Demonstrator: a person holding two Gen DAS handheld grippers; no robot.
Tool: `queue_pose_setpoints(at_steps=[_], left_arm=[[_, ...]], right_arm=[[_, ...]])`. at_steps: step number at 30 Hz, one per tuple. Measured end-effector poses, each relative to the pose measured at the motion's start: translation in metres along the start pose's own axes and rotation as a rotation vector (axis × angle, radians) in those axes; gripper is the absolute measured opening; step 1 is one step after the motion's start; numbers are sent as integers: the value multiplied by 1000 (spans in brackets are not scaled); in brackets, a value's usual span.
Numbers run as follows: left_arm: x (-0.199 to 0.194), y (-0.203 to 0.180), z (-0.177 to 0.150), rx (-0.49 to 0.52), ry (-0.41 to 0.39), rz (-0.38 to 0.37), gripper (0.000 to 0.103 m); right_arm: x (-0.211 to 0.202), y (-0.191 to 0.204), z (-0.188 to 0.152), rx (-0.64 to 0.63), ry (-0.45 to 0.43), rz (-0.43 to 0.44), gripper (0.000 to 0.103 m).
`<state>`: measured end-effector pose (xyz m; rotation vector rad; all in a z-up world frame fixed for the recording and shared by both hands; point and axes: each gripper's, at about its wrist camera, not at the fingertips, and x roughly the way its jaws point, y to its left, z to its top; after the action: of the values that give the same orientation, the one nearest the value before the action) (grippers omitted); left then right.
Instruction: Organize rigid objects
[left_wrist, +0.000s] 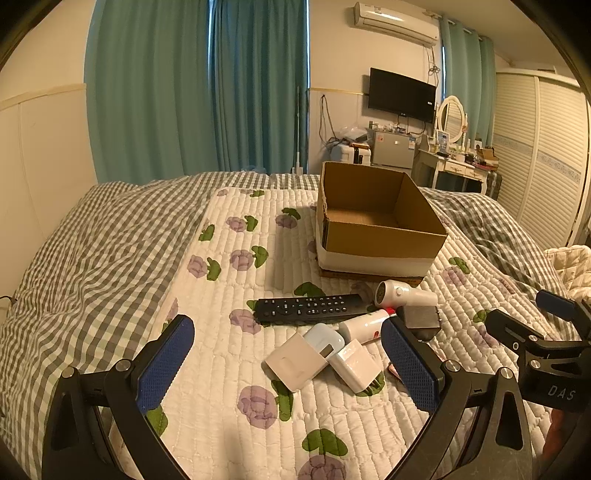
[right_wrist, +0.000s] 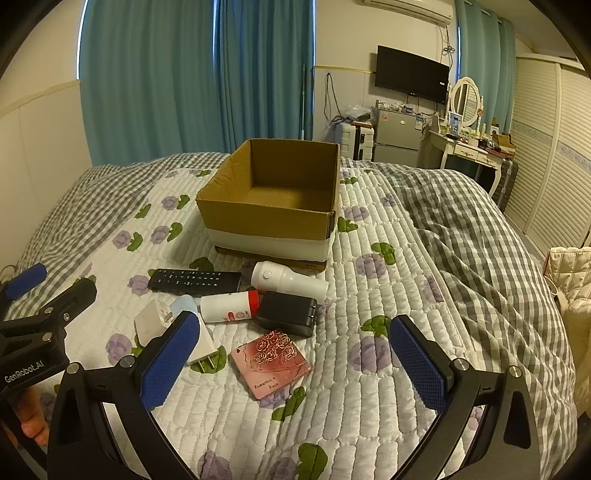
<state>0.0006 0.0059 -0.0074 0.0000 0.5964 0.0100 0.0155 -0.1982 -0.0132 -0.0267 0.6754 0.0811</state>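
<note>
An open cardboard box (left_wrist: 376, 236) (right_wrist: 273, 214) stands on the bed, nothing visible inside. In front of it lies a pile: a black remote (left_wrist: 308, 308) (right_wrist: 194, 281), a white cylindrical device (left_wrist: 404, 293) (right_wrist: 288, 282), a white bottle with red cap (left_wrist: 364, 325) (right_wrist: 229, 306), a black adapter (left_wrist: 419, 317) (right_wrist: 288, 312), two white chargers (left_wrist: 293, 363) (left_wrist: 356, 365), a light blue item (left_wrist: 325, 341) and a pink card (right_wrist: 271, 363). My left gripper (left_wrist: 288, 363) is open above the chargers. My right gripper (right_wrist: 291, 363) is open above the pink card.
The pile sits on a white floral quilt (left_wrist: 236, 266) over a grey checked blanket (right_wrist: 480, 236). Blue curtains (left_wrist: 192, 88), a wall TV (left_wrist: 400, 94), a small fridge and a dressing table stand beyond the bed. A wardrobe (right_wrist: 546, 155) is at the right.
</note>
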Motion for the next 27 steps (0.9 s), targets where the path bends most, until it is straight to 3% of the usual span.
queue_pose_setpoints(at_steps=[13, 24, 27], left_arm=[[1, 1, 1, -5, -2, 4, 103], [-8, 3, 16, 25, -55, -4, 103], [11, 6, 23, 34, -7, -8, 103]], right_arm=[[0, 8, 4, -32, 6, 10, 103], [5, 13, 19, -128, 36, 32, 103], [14, 12, 25, -148, 57, 41, 103]])
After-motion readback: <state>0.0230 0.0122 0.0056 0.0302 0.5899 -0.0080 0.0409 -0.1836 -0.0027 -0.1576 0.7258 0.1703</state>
